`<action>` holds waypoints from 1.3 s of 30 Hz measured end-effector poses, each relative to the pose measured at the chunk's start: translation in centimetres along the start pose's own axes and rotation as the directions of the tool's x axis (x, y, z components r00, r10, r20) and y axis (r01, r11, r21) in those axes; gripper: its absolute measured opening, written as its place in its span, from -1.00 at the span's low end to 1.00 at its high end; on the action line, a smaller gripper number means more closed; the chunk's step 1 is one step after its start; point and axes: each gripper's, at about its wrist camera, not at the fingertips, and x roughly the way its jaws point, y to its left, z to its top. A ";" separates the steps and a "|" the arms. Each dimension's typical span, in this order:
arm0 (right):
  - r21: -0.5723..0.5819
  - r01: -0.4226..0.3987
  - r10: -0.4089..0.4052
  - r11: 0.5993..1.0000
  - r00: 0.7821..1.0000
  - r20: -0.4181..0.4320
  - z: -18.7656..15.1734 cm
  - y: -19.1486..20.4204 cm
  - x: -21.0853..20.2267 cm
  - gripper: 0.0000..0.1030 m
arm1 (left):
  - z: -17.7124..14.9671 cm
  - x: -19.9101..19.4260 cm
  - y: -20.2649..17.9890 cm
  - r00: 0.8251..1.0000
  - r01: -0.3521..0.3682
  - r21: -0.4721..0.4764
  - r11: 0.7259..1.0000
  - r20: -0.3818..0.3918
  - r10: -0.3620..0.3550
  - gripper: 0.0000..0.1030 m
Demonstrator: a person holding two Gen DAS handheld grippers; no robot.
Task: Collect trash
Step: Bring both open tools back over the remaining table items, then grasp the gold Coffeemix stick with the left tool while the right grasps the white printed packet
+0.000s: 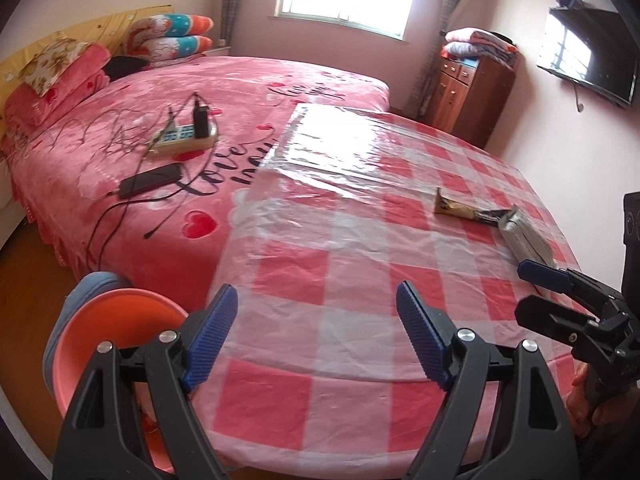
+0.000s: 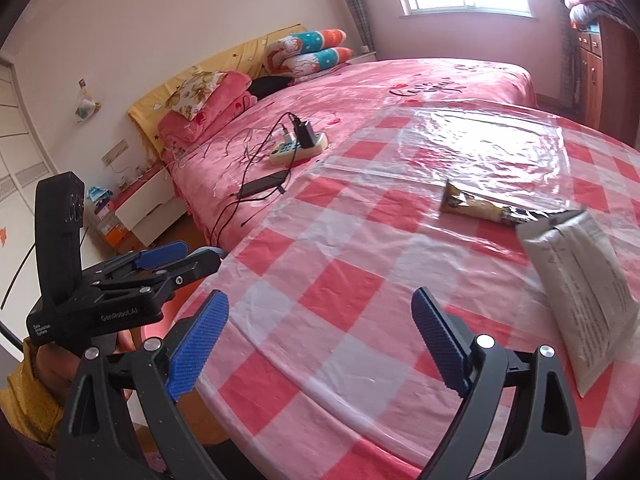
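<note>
On the round table [image 2: 320, 280] with its pink-and-white checked cover under clear plastic, we see two pieces of trash lying close together on the right side. The brown snack wrapper [image 2: 484, 206] lies flat with its long axis running roughly across the table, its crumpled dark end pointing right toward the white paper packet [image 2: 576, 292]; in the left wrist view the same wrapper [image 1: 460, 206] slants down to the right. The white packet is longer, its long axis running from the wrapper's end toward the table's near right edge, and the two may touch at that corner, though blur keeps us from being sure. In the left wrist view the packet [image 1: 528, 238] sits just beyond the tip of the right gripper [image 1: 536, 292]. From its own camera, our right gripper [image 2: 320, 340] has its blue fingers [image 2: 198, 344] spread wide over bare tablecloth, holding nothing and touching nothing. Our left gripper [image 1: 318, 332] is likewise spread wide and empty above the near edge of the table, with its blue fingers [image 1: 210, 332] clear of the cover. An orange bin [image 1: 120, 336] stands below it on the left, beside the table. Behind lies a bed [image 1: 160, 128] with a pink blanket, carrying a power strip [image 1: 184, 138] and a phone [image 1: 150, 180].
</note>
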 end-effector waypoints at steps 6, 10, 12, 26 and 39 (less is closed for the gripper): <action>0.034 0.012 -0.012 0.999 1.000 0.016 -0.3 -1.7 -0.9 0.78 | 0.3 1.0 -2.9 0.999 0.038 0.057 0.998 -0.017 -0.037 0.59; 0.048 0.029 -0.031 0.998 0.999 0.033 -0.6 -2.8 -1.7 0.78 | 0.4 1.7 -4.7 0.998 0.067 0.087 0.994 -0.027 -0.065 0.59; 0.058 0.039 -0.041 0.998 0.998 0.040 -0.7 -3.5 -2.0 0.78 | 0.3 2.0 -5.4 0.997 0.079 0.099 0.992 -0.033 -0.076 0.59; 0.177 0.134 -0.150 0.975 0.985 0.080 -1.8 -10.1 -5.1 0.78 | 0.1 4.0 -11.0 0.984 0.171 0.230 0.958 -0.085 -0.155 0.59; 0.228 0.254 -0.274 0.940 0.960 0.063 -1.0 -17.1 -6.8 0.78 | 3.7 8.3 -15.8 0.978 0.204 0.423 0.883 -0.123 -0.167 0.59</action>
